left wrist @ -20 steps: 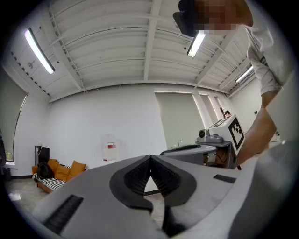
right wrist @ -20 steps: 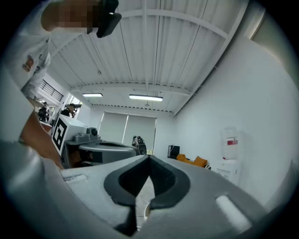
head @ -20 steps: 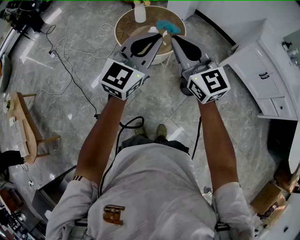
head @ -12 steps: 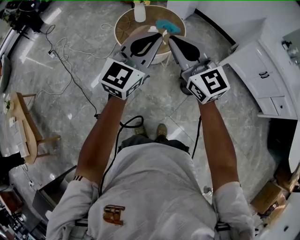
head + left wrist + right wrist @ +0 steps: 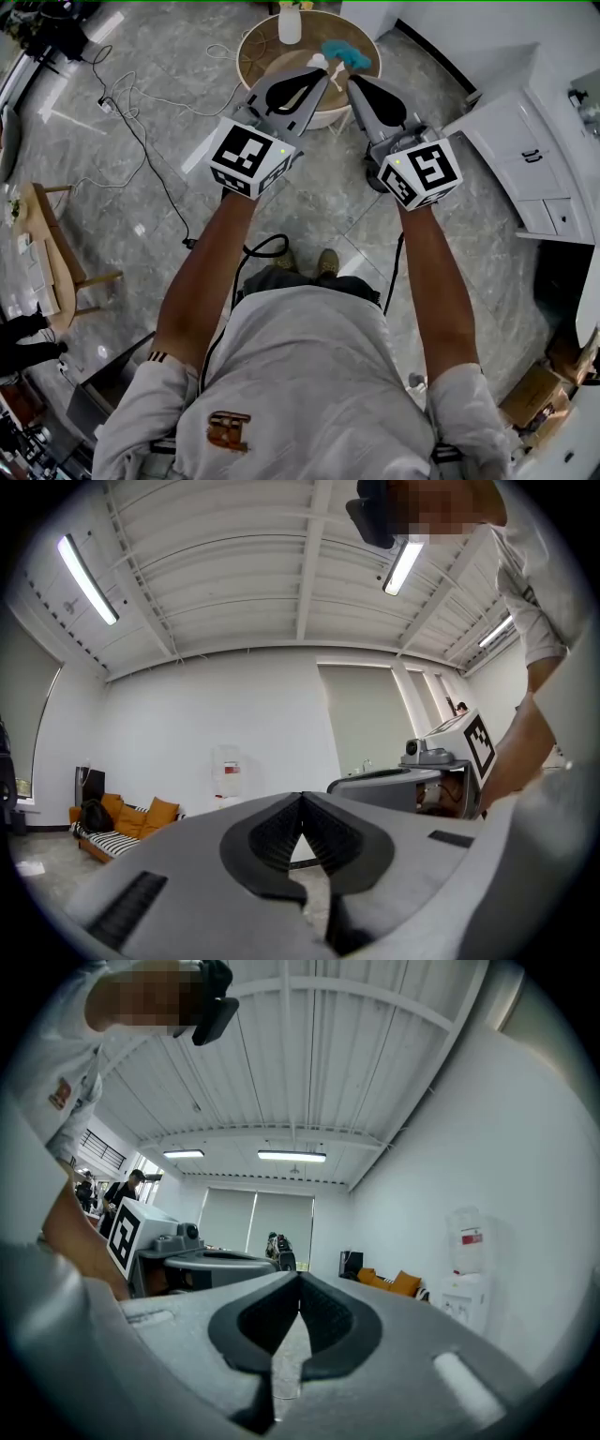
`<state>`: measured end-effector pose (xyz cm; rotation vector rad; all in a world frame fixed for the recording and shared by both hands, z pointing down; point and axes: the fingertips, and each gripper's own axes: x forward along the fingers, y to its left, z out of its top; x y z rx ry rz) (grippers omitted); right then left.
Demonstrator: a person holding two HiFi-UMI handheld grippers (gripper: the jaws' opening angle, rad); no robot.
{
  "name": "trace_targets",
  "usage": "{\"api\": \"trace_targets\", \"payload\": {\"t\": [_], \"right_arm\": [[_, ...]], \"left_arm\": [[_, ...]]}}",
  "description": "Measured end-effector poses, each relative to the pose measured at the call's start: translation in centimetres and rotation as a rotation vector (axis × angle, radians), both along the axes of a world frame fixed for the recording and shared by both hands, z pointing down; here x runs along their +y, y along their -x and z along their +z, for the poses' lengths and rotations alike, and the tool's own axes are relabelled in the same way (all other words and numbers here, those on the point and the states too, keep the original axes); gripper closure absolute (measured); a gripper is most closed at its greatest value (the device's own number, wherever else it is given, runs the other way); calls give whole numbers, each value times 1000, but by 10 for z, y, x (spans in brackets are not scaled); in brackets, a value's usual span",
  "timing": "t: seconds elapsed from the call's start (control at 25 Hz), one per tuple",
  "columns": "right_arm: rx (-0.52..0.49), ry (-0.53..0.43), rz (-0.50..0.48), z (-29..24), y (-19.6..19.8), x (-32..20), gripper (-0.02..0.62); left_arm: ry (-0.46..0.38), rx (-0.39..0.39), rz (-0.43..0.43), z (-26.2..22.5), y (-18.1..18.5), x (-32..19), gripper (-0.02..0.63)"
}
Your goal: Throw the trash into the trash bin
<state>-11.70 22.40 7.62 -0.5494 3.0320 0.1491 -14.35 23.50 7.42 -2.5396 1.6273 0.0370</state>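
Note:
A round wooden table (image 5: 258, 42) stands ahead on the marble floor. On it are a white bottle (image 5: 290, 23), a blue item (image 5: 345, 53) and a small white crumpled scrap (image 5: 319, 62). My left gripper (image 5: 324, 75) is held level, its tip over the table's near edge, jaws shut with nothing between them. My right gripper (image 5: 355, 84) is beside it, also shut and empty. In the left gripper view the closed pads (image 5: 302, 803) face the room, and the right gripper view shows its pads (image 5: 300, 1283) closed the same way. I see no trash bin.
Cables (image 5: 122, 103) trail over the floor at left. White cabinets (image 5: 525, 159) line the right side. A wooden bench (image 5: 47, 253) stands far left and a cardboard box (image 5: 539, 394) at the lower right. A dark round object (image 5: 368, 176) lies partly hidden under the right gripper.
The head view has shifted slightly. Both grippers keep the same level pose near the table's edge, jaws still shut.

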Motion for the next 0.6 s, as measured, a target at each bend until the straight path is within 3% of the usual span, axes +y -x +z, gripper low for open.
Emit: {"api": "trace_targets", "payload": {"t": [0.6], "right_arm": [[62, 18, 94, 27, 32, -25, 594]], "left_arm": [[14, -2, 72, 26, 38, -25, 607]]}}
